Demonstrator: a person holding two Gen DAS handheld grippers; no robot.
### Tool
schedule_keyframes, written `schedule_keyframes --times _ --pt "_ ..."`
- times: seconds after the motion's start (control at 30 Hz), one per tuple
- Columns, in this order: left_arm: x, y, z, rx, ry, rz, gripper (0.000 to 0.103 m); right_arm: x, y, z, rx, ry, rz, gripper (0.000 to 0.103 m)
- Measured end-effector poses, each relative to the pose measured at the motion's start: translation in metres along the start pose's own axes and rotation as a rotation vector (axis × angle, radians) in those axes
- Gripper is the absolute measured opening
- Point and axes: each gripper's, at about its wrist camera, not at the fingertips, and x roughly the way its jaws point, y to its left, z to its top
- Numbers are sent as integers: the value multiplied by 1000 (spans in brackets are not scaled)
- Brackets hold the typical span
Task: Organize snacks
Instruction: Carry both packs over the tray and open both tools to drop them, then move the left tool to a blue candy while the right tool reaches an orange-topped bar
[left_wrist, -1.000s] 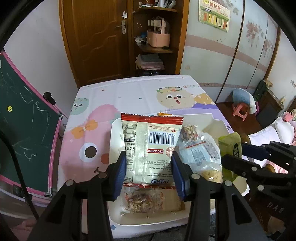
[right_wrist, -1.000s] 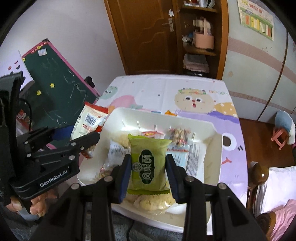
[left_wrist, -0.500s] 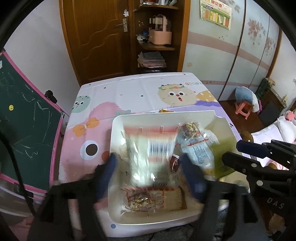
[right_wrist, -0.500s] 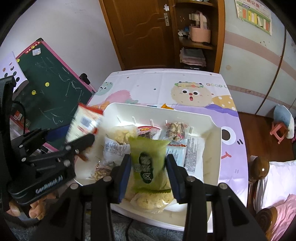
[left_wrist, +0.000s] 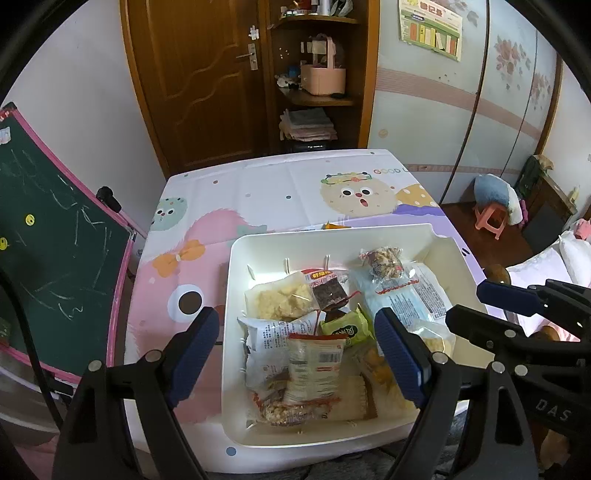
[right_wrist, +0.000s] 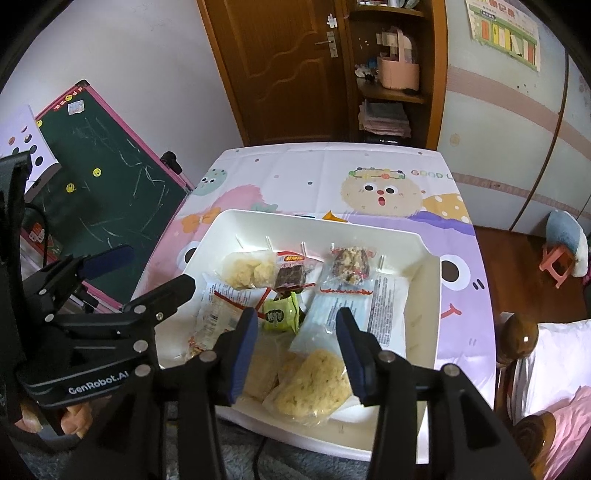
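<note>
A white tray (left_wrist: 229, 295) (right_wrist: 432, 295) on the table holds several snack packets. My left gripper (left_wrist: 295, 321) hangs open over its near-left part, nothing between the blue pads. Below it, on top of the other snacks, lies the red-and-white packet (left_wrist: 314, 369) (right_wrist: 214, 317). My right gripper (right_wrist: 297, 317) hovers over the tray's near middle with its jaws opening and empty. The green packet (right_wrist: 280, 314) (left_wrist: 345, 330) rests loose in the tray under it. Each gripper also shows from the side in the other view: left (right_wrist: 157, 268), right (left_wrist: 468, 302).
The table has a cartoon-print cloth (left_wrist: 280, 192). A green chalkboard (left_wrist: 55, 236) leans at its left. A wooden door (left_wrist: 199, 74) and shelf (left_wrist: 317, 85) stand behind, a pink stool (left_wrist: 491, 218) and bedding at the right. A hand (right_wrist: 70, 421) holds the left gripper.
The left gripper opened wide and the red-and-white packet dropped into the tray. The right gripper loosened and the green packet fell from its pads into the tray.
</note>
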Motion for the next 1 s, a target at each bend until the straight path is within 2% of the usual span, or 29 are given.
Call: schedule_keyframes --times 0.6,1.0 --pt "-2 -2 0 6 -1 2 85 9 -3 -3 18 38 31 44" --pt "14 -1 8 19 42 0 85 24 -12 1 34 63 47 44"
